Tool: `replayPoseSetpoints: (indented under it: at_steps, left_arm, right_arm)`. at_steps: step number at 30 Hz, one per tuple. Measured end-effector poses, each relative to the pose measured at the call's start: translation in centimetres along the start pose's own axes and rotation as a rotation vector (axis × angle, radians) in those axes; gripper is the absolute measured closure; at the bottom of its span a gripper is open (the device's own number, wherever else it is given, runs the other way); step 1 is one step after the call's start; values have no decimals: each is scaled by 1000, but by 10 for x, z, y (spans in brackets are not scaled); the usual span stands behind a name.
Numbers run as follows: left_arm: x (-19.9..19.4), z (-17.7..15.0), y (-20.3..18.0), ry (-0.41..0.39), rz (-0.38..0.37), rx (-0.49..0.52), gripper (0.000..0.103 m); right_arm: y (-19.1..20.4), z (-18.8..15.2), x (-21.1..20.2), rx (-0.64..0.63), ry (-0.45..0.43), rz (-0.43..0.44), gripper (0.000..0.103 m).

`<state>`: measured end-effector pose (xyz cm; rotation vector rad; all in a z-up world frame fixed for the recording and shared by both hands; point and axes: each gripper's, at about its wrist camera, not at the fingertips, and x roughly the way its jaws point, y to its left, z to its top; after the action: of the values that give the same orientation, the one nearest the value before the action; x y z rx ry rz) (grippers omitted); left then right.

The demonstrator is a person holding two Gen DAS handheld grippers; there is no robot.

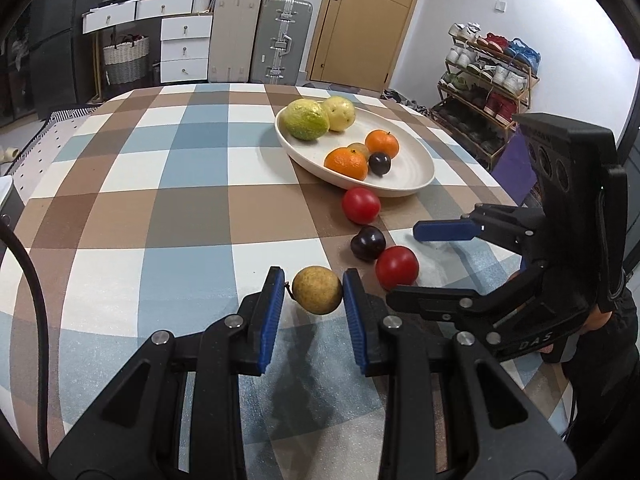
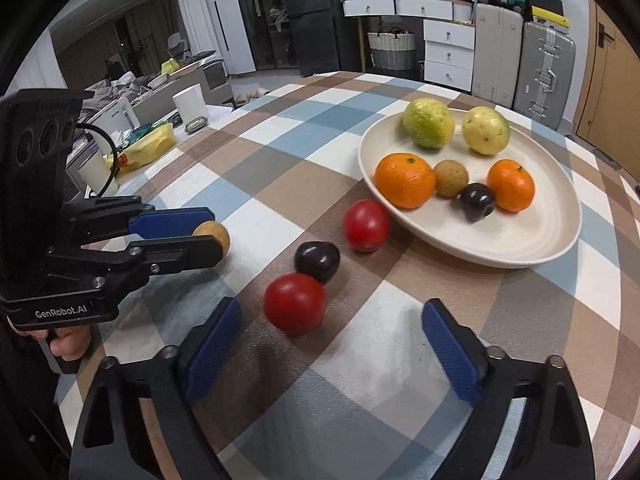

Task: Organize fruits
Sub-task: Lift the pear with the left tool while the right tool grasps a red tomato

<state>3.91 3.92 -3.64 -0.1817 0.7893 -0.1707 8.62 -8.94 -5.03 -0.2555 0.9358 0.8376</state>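
While left gripper (image 1: 313, 298) pinches brown fruit (image 1: 317, 290), right gripper (image 2: 332, 344) gapes low.

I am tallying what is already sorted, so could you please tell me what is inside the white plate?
The white plate holds two green-yellow guavas, two oranges, a small brown fruit and a dark plum. Nothing else shows; anything behind these fruits is hidden.

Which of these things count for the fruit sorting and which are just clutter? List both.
Part of the job:
plate
brown fruit between the left gripper fingers
two red fruits
dark plum
right gripper, open

Lying about:
white cup
yellow bag
suitcases
shoe rack
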Motion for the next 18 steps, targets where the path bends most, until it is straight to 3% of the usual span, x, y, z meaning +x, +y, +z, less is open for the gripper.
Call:
replayPoseSetpoints:
  at_steps: [10,12,16,18]
  left_arm:
    - [-1,0,0,-3,1,-3,76]
    - [-1,0,0,-4,4,-3,76]
    - [-2,0,0,-11,9,-5,76]
    - [-2,0,0,-13,12,-5,76]
  right_arm:
    - [12,1,3,-39,1,40,36]
    - [12,1,2,-38,-1,41,44]
    - [12,0,1,-44,-3,37,50]
    - [13,1,1,-51,-4,27,60]
